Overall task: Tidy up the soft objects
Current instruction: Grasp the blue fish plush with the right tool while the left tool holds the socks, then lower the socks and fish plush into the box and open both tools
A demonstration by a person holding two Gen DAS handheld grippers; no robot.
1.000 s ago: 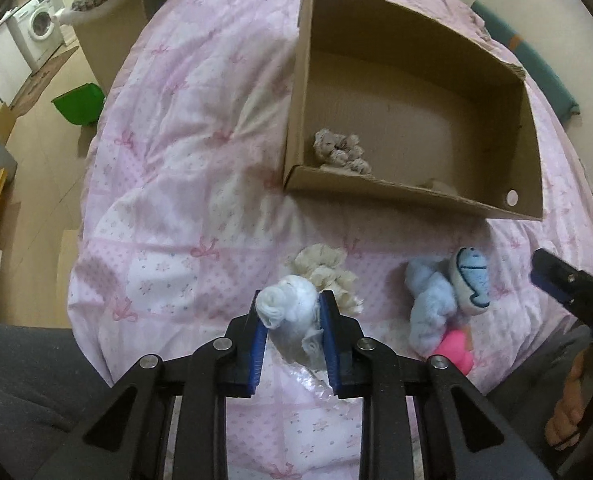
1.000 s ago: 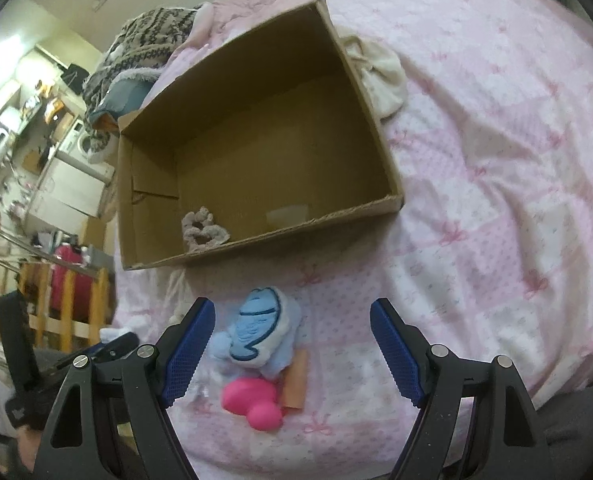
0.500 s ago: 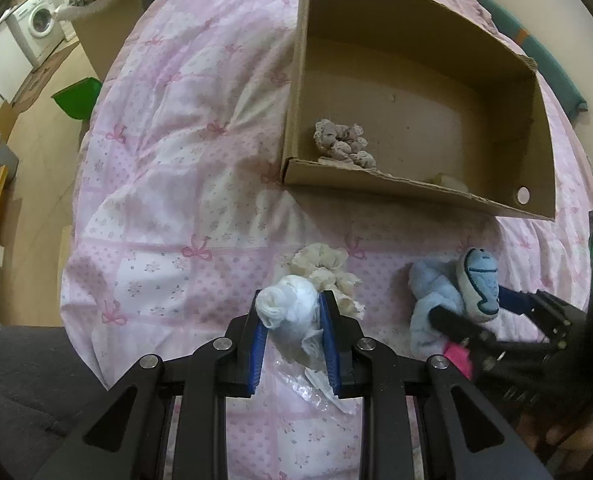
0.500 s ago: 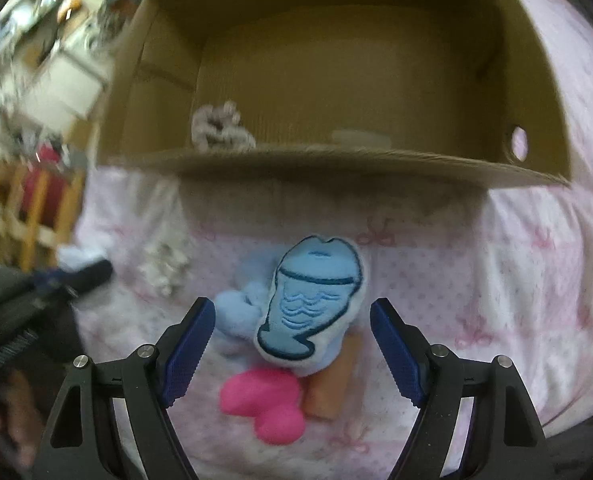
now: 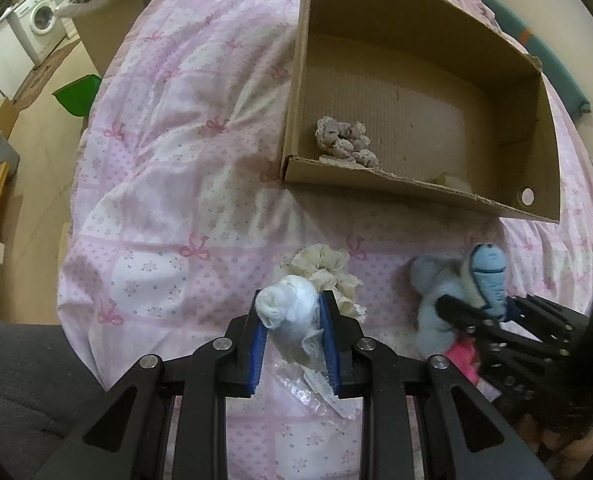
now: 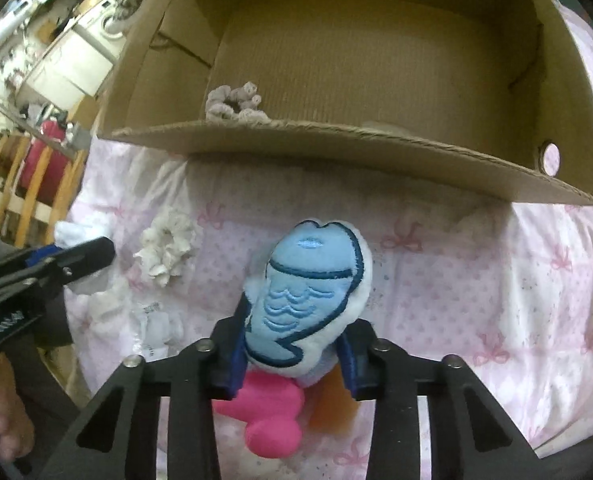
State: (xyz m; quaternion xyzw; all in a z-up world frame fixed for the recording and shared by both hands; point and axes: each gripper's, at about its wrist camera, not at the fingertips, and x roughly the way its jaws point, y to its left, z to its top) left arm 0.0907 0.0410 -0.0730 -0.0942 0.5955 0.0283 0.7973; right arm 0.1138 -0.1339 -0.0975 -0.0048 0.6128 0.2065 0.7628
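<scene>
My left gripper [image 5: 292,322] is shut on a white balled sock [image 5: 290,314], held just above the pink quilt. My right gripper [image 6: 296,346] is shut on a blue fish plush [image 6: 306,292]; it also shows in the left wrist view [image 5: 488,280], beside a pale blue fluffy piece [image 5: 436,292]. A pink soft toy [image 6: 268,420] lies under the plush. A cream scrunchie [image 5: 324,272] lies on the quilt by the left gripper. The open cardboard box [image 5: 376,176] holds a grey-beige scrunchie [image 5: 346,142].
The pink quilt [image 5: 168,168] covers a bed whose left edge drops to the floor. A crumpled clear wrapper [image 5: 316,388] lies under the left gripper. A green bin [image 5: 76,94] and a washing machine [image 5: 42,22] stand far left.
The right gripper has closed on the blue fish plush, which was between its open jaws before. The left gripper keeps its hold on the white sock and has barely moved.
</scene>
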